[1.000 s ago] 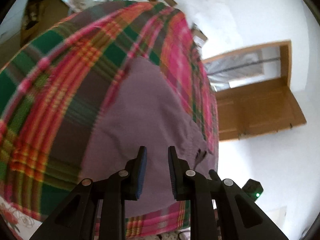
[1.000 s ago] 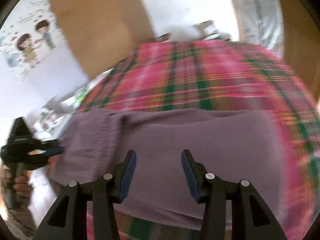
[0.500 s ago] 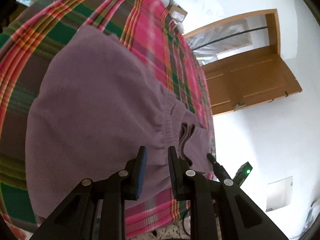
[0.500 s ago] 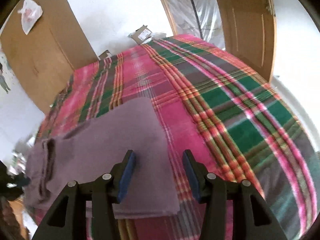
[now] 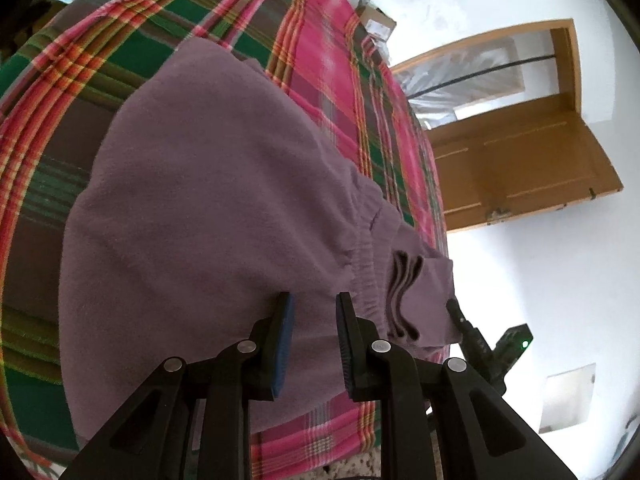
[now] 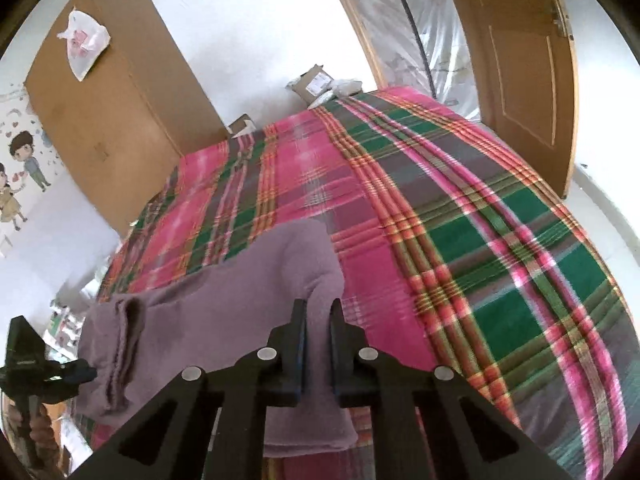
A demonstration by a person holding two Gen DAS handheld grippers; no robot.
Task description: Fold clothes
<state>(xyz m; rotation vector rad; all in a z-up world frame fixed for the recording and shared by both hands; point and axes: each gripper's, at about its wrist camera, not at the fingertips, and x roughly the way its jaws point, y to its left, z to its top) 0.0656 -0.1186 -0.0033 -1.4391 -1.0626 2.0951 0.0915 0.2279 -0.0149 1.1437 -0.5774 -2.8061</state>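
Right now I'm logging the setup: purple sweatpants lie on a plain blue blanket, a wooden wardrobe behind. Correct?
Not quite: the blanket is pink-and-green plaid, not plain blue, as the right wrist view shows. The purple sweatpants do lie on it, with the wooden wardrobe behind.

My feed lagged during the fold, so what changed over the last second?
The right gripper swung to the right-hand edge of the purple garment and its jaws closed from wide open to a narrow gap, apparently pinching a ridge of fabric. The left gripper settled over the waistband and stayed open. The garment still lies flat on the plaid bedspread.
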